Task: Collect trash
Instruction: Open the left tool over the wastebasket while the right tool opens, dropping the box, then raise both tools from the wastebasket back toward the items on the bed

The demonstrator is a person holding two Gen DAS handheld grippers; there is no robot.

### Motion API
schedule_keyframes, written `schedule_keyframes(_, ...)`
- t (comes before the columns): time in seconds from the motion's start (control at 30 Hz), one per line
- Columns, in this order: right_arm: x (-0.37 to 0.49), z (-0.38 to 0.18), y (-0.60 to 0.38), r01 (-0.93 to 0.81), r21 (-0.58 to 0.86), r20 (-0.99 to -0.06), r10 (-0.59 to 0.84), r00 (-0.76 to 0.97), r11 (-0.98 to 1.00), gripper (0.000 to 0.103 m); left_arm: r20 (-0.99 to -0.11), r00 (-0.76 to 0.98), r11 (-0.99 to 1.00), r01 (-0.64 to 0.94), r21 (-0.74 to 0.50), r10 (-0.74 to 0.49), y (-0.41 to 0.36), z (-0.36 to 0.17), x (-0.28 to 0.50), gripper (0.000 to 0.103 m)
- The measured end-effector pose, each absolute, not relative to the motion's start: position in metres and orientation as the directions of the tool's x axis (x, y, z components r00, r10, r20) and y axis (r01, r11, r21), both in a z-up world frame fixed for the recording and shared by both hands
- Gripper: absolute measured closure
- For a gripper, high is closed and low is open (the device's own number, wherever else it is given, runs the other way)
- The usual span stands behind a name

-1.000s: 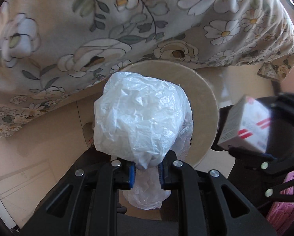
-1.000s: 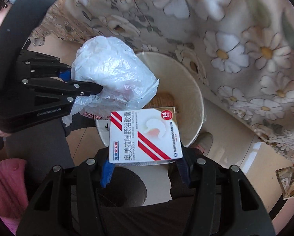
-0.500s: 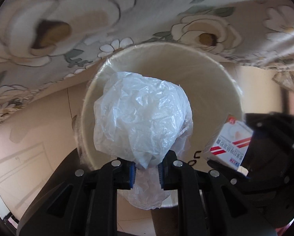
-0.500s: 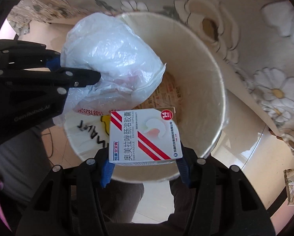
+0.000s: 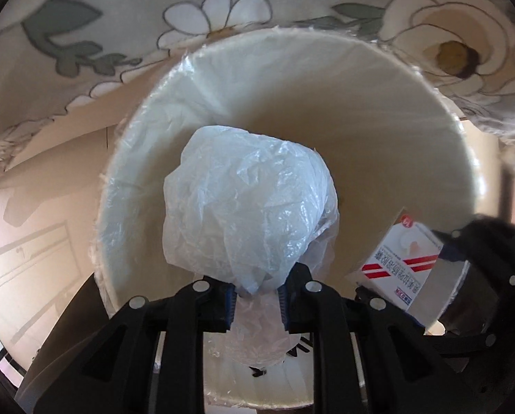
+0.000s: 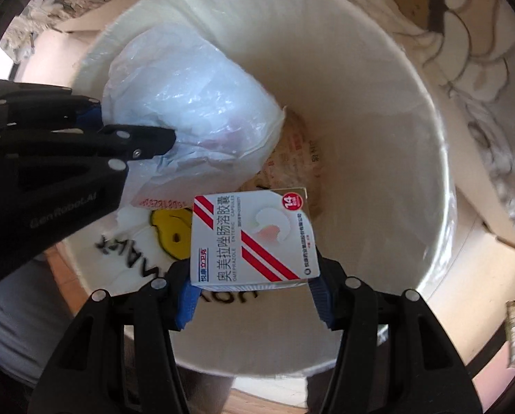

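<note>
A crumpled clear plastic bag (image 5: pixel 250 200) hangs over the mouth of a cream waste bin (image 5: pixel 378 120). My left gripper (image 5: pixel 256 296) pinches the bag's neck between its blue pads, and its jaws are just starting to open. In the right wrist view the same bag (image 6: pixel 195 103) sits at the upper left with the left gripper (image 6: pixel 133 127) on it. My right gripper (image 6: pixel 254 291) is shut on a white medicine box with red stripes (image 6: pixel 254 238), held inside the bin's rim (image 6: pixel 378 103). The box (image 5: pixel 402 262) also shows at the right of the left wrist view.
Printed paper (image 6: pixel 291 158) and a yellow-marked wrapper (image 6: pixel 169 231) lie at the bottom of the bin, which has a thin plastic liner. A floral cloth (image 5: pixel 223 7) hangs just behind it. Beige tiled floor (image 5: pixel 43 207) lies to the left. A person's grey clothing (image 6: pixel 9 310) is beside the bin.
Both grippers have sunk toward the bin, which now fills both views. The bag and the box have gone from above the rim to inside the mouth. Both are still gripped.
</note>
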State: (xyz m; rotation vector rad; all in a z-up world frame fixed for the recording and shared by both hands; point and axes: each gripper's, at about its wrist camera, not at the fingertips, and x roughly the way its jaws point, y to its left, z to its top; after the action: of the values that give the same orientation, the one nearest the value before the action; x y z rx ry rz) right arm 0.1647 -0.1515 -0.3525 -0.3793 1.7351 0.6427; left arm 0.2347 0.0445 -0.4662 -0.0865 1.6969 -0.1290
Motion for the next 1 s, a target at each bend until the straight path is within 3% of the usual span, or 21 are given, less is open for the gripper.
schedule_keyframes(0.07,0.162,-0.354,-0.149,-0.576,0.219,-0.963,0.079,-0.259,0.788,0.047,-0.983,-0.132,0.991,0.018,-0.129,-0.125,0.043,-0.469,0.236,0.078)
schedule_keyframes(0.2,0.16,-0.355,-0.14,-0.613,0.183,-0.97,0.038,-0.241,0.768,0.044,-0.989,-0.112,0.995,0.027,-0.098,-0.095,0.041,-0.465,0.235,0.052)
schedule_keyframes(0.27,0.16,-0.352,-0.14,-0.614,0.186,-0.97,0.044,-0.239,0.767,0.043,-0.991,-0.096,0.996,0.022,-0.091,-0.088,0.043,-0.463,0.236,0.047)
schedule_keyframes(0.7,0.165,-0.32,-0.14,-0.579,0.178,-0.976,0.067,-0.208,0.796,0.042,-0.993,-0.083,0.996,0.022,-0.082,-0.08,0.053,-0.46,0.237,0.047)
schedule_keyframes(1.0,0.156,-0.295,-0.153,-0.579,0.187,-0.976,0.081,-0.204,0.793,0.042,-0.994,-0.071,0.996,-0.019,-0.085,-0.086,0.062,-0.429,0.228,0.044)
